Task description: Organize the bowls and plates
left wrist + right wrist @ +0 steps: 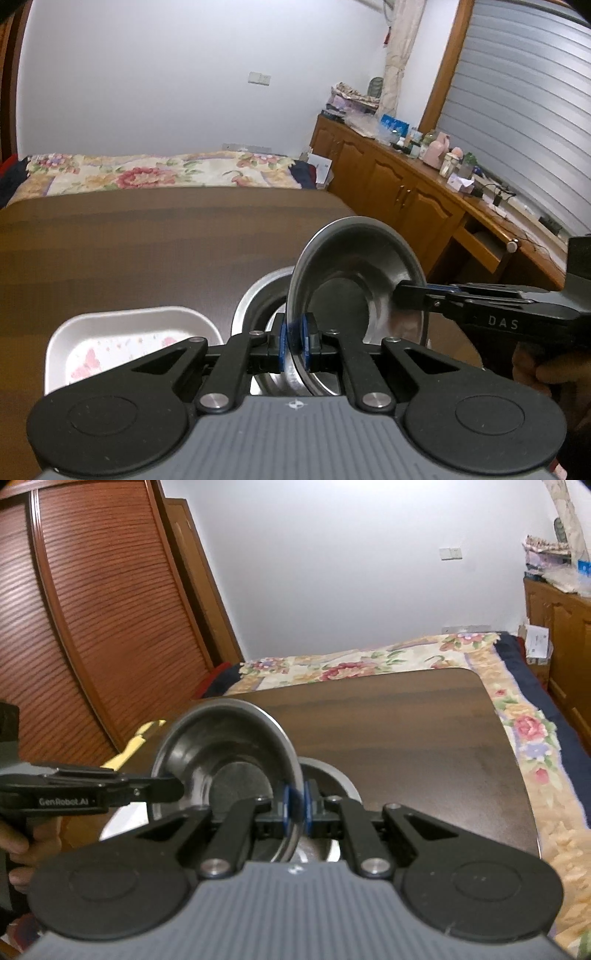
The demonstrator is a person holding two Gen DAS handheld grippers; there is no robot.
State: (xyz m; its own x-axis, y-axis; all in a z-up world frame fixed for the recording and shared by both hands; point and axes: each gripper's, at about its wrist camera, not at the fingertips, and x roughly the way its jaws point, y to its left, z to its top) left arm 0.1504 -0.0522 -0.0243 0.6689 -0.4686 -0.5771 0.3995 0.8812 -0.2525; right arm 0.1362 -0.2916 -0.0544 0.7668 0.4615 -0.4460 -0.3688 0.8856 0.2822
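Here both claws, left claw (294, 341) and right claw (296, 809), pinch the tilted steel bowl (354, 280) by opposite rims, above another bowl (258, 295) on the counter (147, 251).

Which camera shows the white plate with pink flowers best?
The left wrist view. There the white plate lies on the brown table, left of the steel bowls, its rim and pink pattern clear above the hand-held gripper. In the right wrist view only a white sliver shows, hidden behind the held steel bowl.
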